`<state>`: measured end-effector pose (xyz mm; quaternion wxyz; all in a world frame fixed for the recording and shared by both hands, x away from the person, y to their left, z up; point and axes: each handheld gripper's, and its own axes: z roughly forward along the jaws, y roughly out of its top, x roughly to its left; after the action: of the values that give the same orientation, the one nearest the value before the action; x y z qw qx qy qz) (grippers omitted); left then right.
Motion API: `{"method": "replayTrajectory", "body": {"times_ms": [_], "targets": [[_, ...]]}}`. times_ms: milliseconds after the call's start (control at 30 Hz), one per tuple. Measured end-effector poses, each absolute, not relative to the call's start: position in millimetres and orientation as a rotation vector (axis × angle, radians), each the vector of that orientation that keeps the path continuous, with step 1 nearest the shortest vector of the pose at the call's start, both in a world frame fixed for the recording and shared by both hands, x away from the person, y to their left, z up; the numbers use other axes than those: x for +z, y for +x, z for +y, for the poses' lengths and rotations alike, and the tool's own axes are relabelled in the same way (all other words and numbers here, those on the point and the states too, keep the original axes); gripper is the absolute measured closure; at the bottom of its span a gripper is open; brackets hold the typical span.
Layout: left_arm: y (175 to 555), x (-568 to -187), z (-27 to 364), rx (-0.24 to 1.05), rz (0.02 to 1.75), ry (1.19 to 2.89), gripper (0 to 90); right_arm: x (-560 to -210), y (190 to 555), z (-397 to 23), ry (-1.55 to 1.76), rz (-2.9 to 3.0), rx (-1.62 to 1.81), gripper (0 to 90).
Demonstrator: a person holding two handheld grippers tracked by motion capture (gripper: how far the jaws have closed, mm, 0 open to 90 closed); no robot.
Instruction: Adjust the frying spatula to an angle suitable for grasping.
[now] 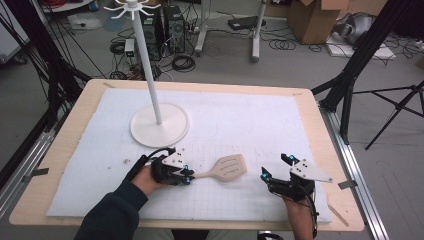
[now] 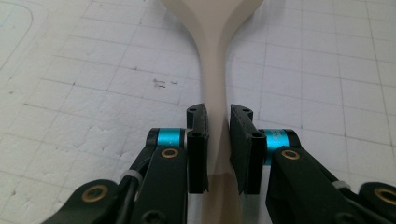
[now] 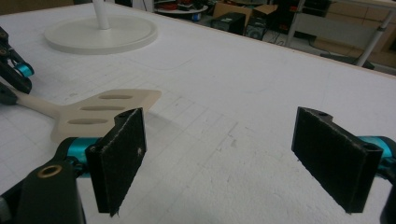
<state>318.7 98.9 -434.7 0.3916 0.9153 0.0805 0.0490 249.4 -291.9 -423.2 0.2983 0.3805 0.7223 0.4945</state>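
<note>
A beige slotted spatula [image 1: 227,168] lies on the white gridded mat, blade to the right. My left gripper [image 1: 189,177] is shut on its handle [image 2: 215,112], the two black pads pressing both sides of it in the left gripper view. The slotted blade [image 3: 105,112] is seen from the right gripper view at the left, with the left gripper [image 3: 14,74] at the frame's edge. My right gripper [image 1: 276,166] rests on the mat to the right of the blade, jaws wide apart and nothing between them [image 3: 233,158].
A white stand with a round base [image 1: 160,125] and a tall pole topped by hooks stands at the mat's back left. The white mat [image 1: 240,120] covers a wooden table [image 1: 70,130]. Cables, boxes and tripod legs lie on the floor beyond.
</note>
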Motion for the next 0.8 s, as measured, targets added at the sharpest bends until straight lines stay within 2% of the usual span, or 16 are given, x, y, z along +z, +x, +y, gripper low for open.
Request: {"method": "replayTrajectory", "body": {"times_ms": [33,67,100,133,267,300,433,533,567,600,700,800], "targets": [[319,-434,99,0.13,0.224,2.305,75.1,-424,250,-292,1.01,1.926,1.314,16.4],[319,-430,101,0.146,0.311,2.246,62.6,-424,250,-291,1.015,1.933,1.319,16.4],[320,-427,103,0.155,0.371,2.209,40.2,-424,250,-291,1.017,1.944,1.322,16.4],[319,-423,106,0.185,0.423,2.169,29.9,-424,251,-290,1.003,1.958,1.329,16.4],[313,-409,133,0.253,0.567,2.002,25.6,-420,253,-283,0.972,2.004,1.37,16.3],[306,-406,151,0.285,0.606,1.9,23.2,-414,256,-275,0.898,2.064,1.425,16.3],[295,-405,177,0.363,0.648,1.837,20.6,-405,262,-257,0.759,2.179,1.464,16.2],[280,-412,206,0.43,0.729,1.773,20.7,-397,274,-217,0.573,2.375,1.372,16.7],[280,-412,206,0.43,0.729,1.773,20.7,-397,274,-217,0.573,2.375,1.372,16.7],[275,-416,218,0.441,0.76,1.75,20.8,-396,282,-194,0.499,2.466,1.336,16.7],[272,-418,227,0.453,0.776,1.733,20.7,-397,289,-175,0.438,2.54,1.295,17.4],[268,-422,237,0.461,0.796,1.712,20.2,-399,298,-148,0.357,2.632,1.258,21.7]]}}
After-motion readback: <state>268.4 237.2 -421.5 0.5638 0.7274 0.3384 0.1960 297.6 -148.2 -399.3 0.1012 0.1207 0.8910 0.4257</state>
